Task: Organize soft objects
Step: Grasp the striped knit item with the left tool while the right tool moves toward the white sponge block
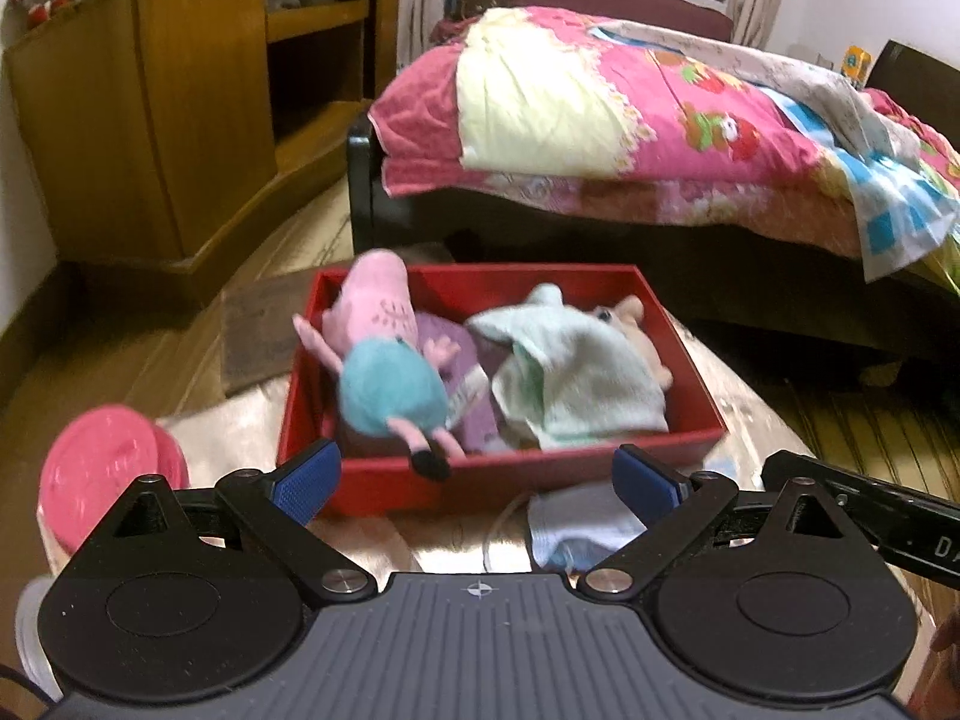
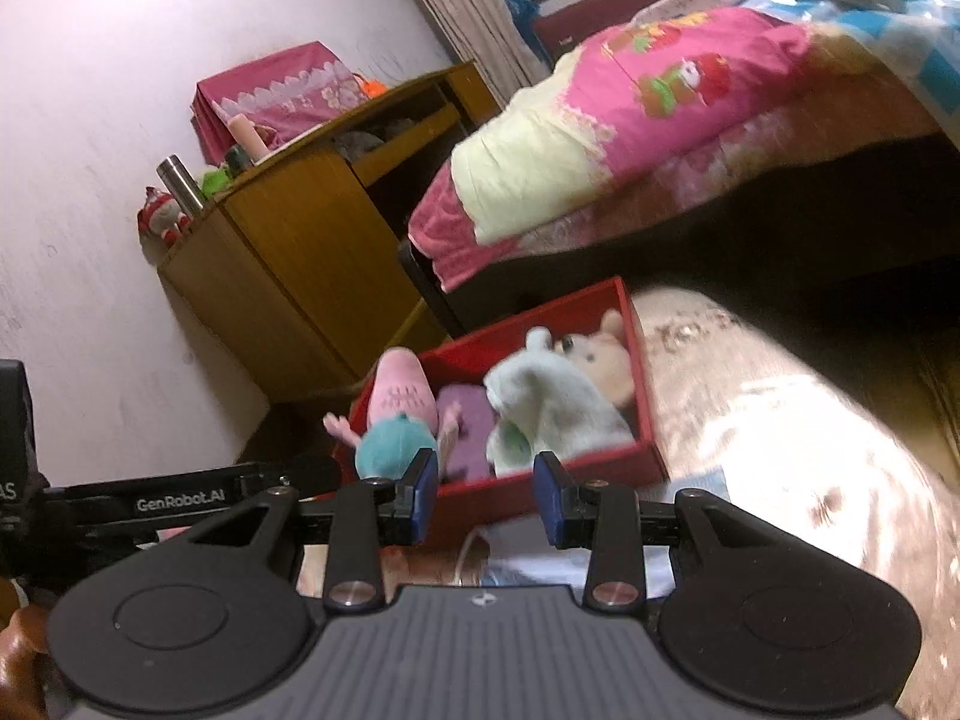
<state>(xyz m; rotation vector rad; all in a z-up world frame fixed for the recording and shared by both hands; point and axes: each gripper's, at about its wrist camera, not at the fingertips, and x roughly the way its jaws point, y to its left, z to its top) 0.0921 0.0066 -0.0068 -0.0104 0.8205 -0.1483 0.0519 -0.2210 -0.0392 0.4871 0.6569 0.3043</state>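
Pale blue-and-white crumpled cloth (image 1: pixel 570 531) is lying outside the red cardboard box (image 1: pixel 510 474), just in front of its near wall, on the pale shiny cover (image 2: pixel 780 420) the box is sitting on. It looks like the one soft thing still waiting to go in.

You are holding the left gripper (image 1: pixel 474 480) on the near side of the box with its blue pads spread wide and nothing between them. The cloth is showing low under its right-hand finger, between you and the box. You are holding the right gripper (image 2: pixel 480 498) on the same near side, its jaws drawn in to a narrow gap and empty, with the cloth peeking out just below that gap. Both hands are about equally near. I judge the left is better placed, since its jaws are already released. The cloth is bunched and half hidden by the grippers, so I cannot tell its long axis.

Inside the box you are looking at four things:
- one pink plush pig in a teal dress (image 1: pixel 384 372), at the left end with its feet over the near wall
- one purple cloth (image 1: pixel 462 360)
- one pale green towel (image 1: pixel 576 384)
- one beige plush toy (image 1: pixel 636 324), at the far right corner

One pink round plastic thing (image 1: pixel 102 468) is sitting to the left of the box.
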